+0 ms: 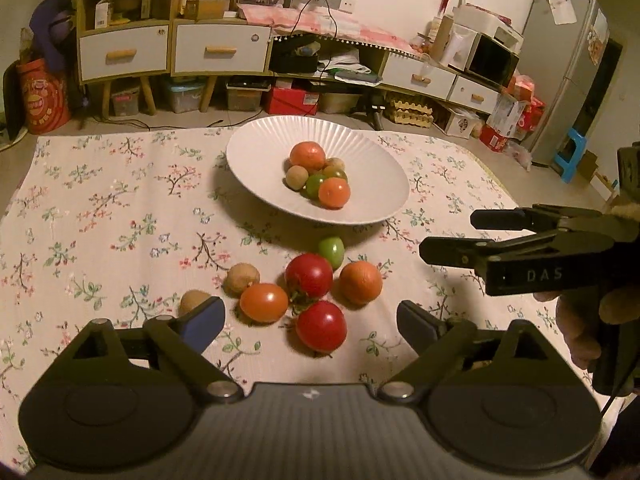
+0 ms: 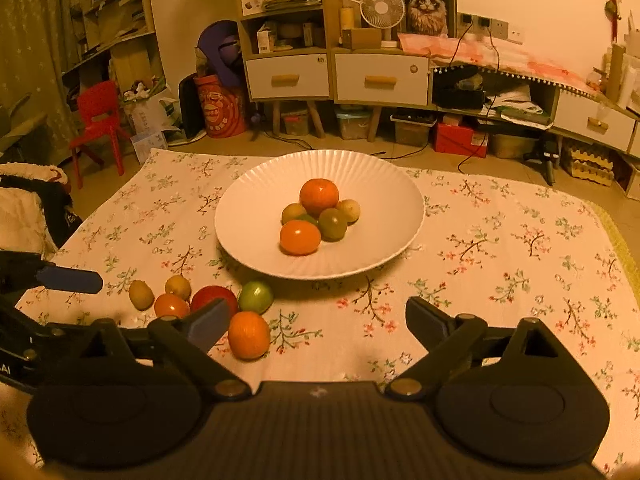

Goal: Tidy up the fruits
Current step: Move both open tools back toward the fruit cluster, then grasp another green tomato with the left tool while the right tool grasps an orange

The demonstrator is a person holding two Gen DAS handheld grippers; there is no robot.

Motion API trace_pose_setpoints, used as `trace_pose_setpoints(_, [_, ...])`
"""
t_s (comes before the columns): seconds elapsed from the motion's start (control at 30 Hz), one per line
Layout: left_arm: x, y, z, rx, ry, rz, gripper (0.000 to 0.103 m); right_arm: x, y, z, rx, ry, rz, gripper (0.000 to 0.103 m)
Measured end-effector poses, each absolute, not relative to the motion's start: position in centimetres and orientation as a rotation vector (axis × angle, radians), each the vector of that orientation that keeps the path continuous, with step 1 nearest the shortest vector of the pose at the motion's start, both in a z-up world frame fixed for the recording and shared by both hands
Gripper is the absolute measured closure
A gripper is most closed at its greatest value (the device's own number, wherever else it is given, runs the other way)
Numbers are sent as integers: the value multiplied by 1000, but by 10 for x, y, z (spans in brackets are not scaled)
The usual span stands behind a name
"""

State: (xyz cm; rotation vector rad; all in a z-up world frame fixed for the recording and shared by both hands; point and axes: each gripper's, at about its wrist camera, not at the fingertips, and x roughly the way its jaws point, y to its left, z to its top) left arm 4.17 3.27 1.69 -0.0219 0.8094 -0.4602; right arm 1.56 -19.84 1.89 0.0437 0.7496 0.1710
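Observation:
A white ribbed plate (image 1: 260, 152) (image 2: 248, 208) holds several fruits, among them an orange (image 1: 307, 155) (image 2: 319, 196). In front of it, loose fruits lie on the cloth: two red tomatoes (image 1: 309, 276) (image 1: 321, 326), an orange tomato (image 1: 263, 302), an orange (image 1: 360, 282) (image 2: 249, 334), a green fruit (image 1: 331, 251) (image 2: 256, 297) and two brown kiwis (image 1: 241, 278). My left gripper (image 1: 311, 322) is open, its jaws on either side of the near red tomato. My right gripper (image 2: 316, 320) is open and empty, just right of the loose fruits; it also shows in the left wrist view (image 1: 448, 236).
The floral tablecloth (image 1: 100, 220) (image 2: 500, 260) covers the table. Cabinets (image 2: 336, 76) with drawers, boxes and a fan stand behind. A red chair (image 2: 98, 120) is at the far left and a fridge (image 1: 568, 72) at the far right.

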Motion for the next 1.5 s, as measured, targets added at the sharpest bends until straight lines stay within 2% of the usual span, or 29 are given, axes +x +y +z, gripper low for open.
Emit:
trace_pose_setpoints(0.2, [35,43,15,-43,808,-451,4,9,-198,17,65,754,175,8])
trace_pose_setpoints(1.17, [19,60,-16,5,895,-412,4,-17,-153,-10,-80,793,255,6])
trace_pose_setpoints(1.23, [19,59,-18,11,899,-416,8,-17,-152,-12,-83,797,258,6])
trace_pose_setpoints(1.3, [20,58,-19,9,918,-427,19,-17,-150,-13,-90,796,261,6])
trace_pose_setpoints(1.37, [20,57,-20,1,939,-452,25,-17,-149,-13,-92,794,265,8])
trace_pose_setpoints(1.5, [17,49,-23,25,956,-492,44,-13,-150,-15,-101,783,273,14])
